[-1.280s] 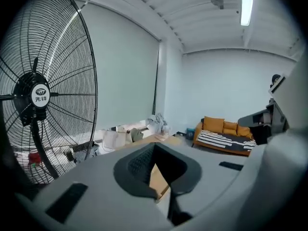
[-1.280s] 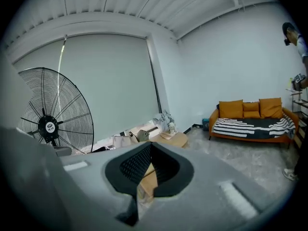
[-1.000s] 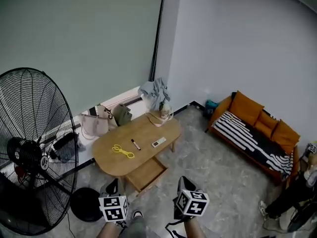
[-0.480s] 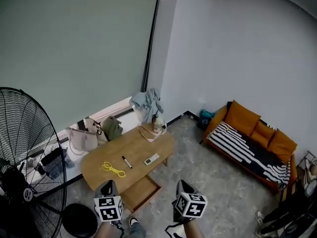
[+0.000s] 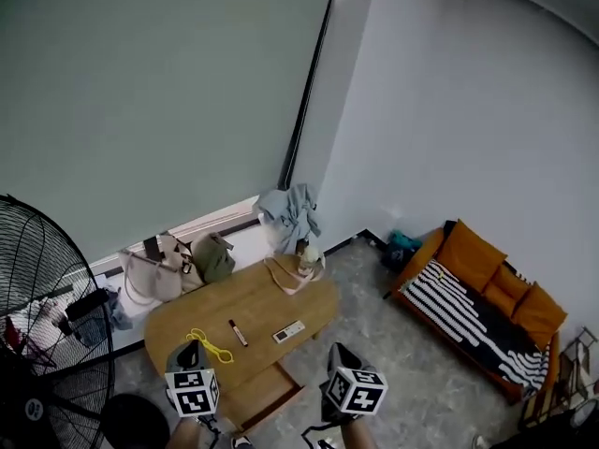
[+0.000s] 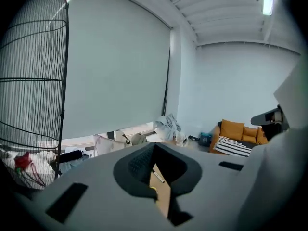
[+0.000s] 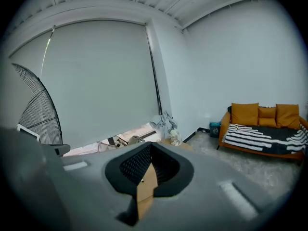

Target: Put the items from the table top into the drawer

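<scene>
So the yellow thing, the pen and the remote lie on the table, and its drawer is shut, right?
Not quite: the head view shows the drawer pulled open under the table. The yellow thing, the pen and the remote do lie on it.

the head view looks steeply down from high up, well back from the wooden table (image 5: 211,314) — both gripper views face it from lower, nearly level, sharing table and orange sofa (image 5: 487,293) with it.

No legible text, labels, brands or numbers on anything in view.
</scene>
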